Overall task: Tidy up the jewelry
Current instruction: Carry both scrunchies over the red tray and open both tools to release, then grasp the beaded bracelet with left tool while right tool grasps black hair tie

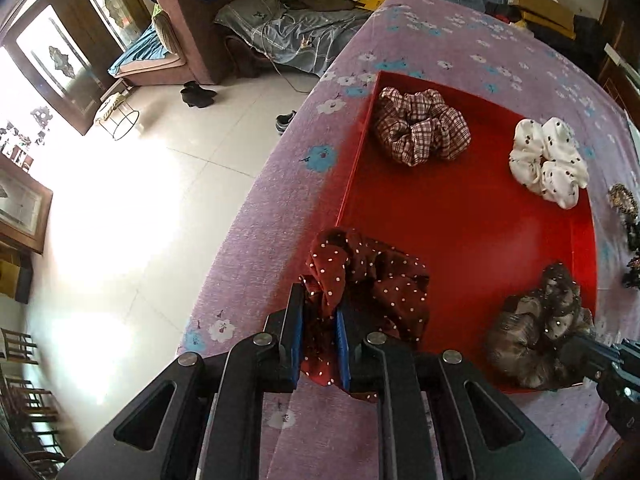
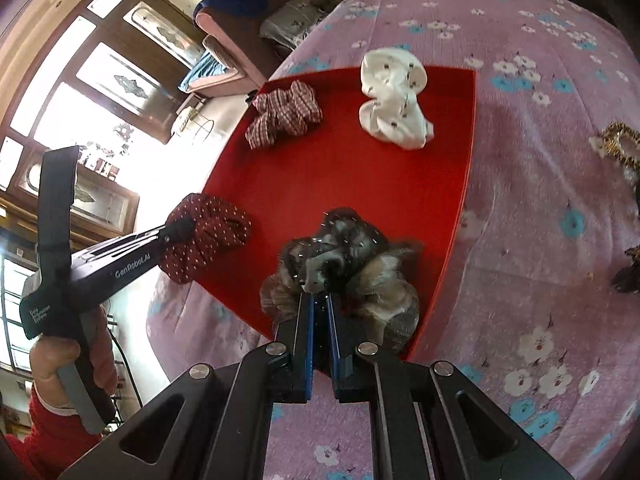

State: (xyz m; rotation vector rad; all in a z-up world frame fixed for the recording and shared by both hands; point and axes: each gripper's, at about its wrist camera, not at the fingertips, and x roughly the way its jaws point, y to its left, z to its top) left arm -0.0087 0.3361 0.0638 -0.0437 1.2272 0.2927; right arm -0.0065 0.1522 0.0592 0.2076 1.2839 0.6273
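- Scrunchies are going into the red tray, which lies on a pink flowered cloth; both tongs point steeply down over its near corners.
- Left gripper: jaws narrow, pinching a fold of the dark red polka-dot scrunchie, which sits across the tray's near corner, partly over the rim.
- Right gripper: jaws nearly closed on the brown-grey furry scrunchie, just inside the tray's near edge.
- Judged best: set each piece fully inside the rim, let the fabric rest before spreading the jaws, then lift straight up so nothing drags out.
- Beyond the tongs lie a plaid scrunchie and a white spotted one, well apart.
- Writing: "GenRobot.AI" on the left tong's body; the handle's small label is too small to read reliably.
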